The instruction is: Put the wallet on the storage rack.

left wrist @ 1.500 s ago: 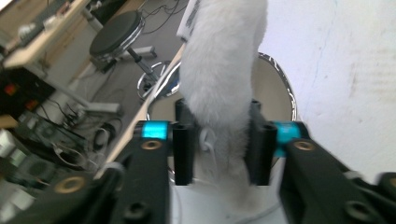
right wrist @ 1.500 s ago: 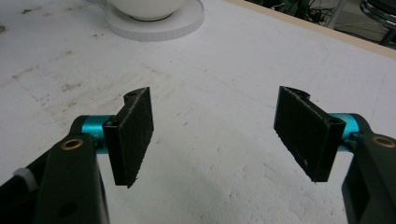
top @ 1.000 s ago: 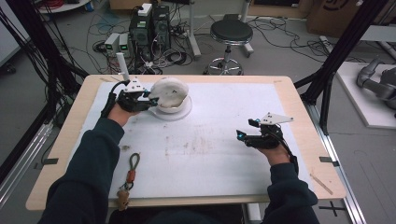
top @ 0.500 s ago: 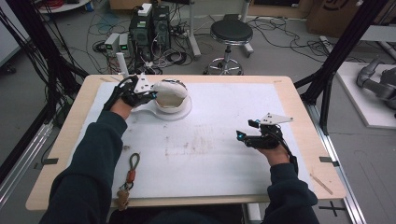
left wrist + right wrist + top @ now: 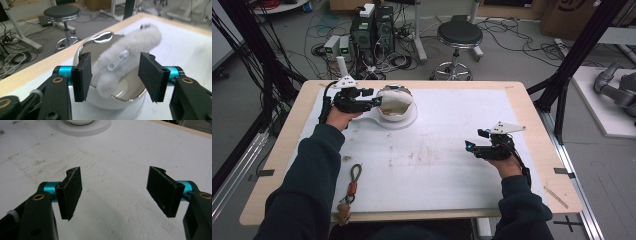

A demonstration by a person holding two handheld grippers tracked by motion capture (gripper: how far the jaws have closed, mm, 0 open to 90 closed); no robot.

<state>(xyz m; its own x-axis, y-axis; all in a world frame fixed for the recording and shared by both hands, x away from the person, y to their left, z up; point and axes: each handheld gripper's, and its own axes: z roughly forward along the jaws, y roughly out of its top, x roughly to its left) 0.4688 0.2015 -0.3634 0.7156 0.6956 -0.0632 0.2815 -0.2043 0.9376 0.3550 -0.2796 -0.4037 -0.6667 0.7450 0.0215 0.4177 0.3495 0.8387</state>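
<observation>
Where steel gleams, fuzzy white pouch across round bowl.

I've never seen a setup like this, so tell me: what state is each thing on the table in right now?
Left gripper: open, jaws either side of the fuzzy pouch.
Right gripper: open, empty.
Fuzzy pouch: lying across the bowl, zipper closed.
Bowl: upright on a round white base.
Strap: lying loose.

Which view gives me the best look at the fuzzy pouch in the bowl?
The left gripper view: the pouch lies close, between the open jaws, zipper pull visible, across the bowl. The high view shows it small and pale beside the left gripper. The right gripper view catches the bowl's base at its top edge.
</observation>
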